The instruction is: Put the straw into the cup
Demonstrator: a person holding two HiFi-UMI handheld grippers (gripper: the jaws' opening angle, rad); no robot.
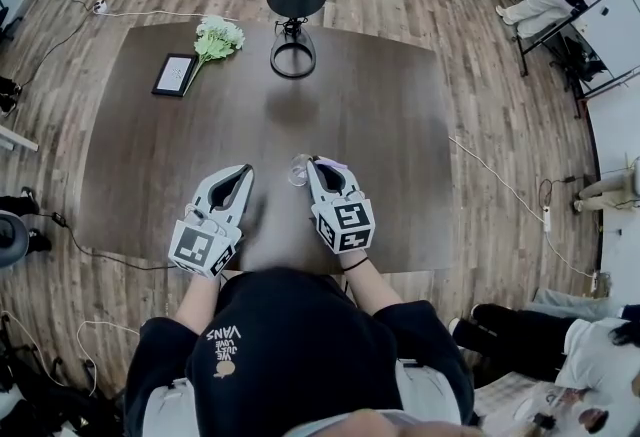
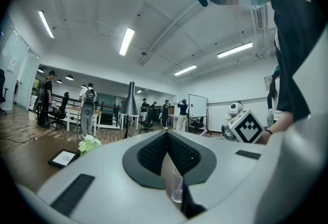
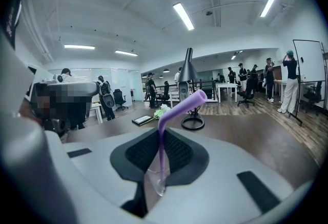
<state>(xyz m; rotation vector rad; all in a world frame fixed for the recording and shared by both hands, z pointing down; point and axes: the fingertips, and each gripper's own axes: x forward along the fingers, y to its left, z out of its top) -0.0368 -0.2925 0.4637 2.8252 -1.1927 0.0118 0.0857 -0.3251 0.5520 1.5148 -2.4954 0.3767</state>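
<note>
A small clear cup (image 1: 298, 170) stands on the dark table (image 1: 400, 125) between my two grippers. My right gripper (image 1: 316, 165) is just right of it, shut on a purple bendy straw (image 3: 162, 141). The straw's lower end reaches down inside the cup (image 3: 155, 179), and its bent top (image 3: 195, 99) sticks up past the jaws. My left gripper (image 1: 244, 171) hovers left of the cup, shut with nothing in it. Through the gap under its pads (image 2: 154, 151) the left gripper view shows the cup (image 2: 177, 189) with a purple streak in it.
A black desk lamp (image 1: 293, 45) stands at the table's far middle. White flowers (image 1: 215, 38) and a small tablet (image 1: 175, 74) lie at the far left. Several people and office chairs are in the room beyond.
</note>
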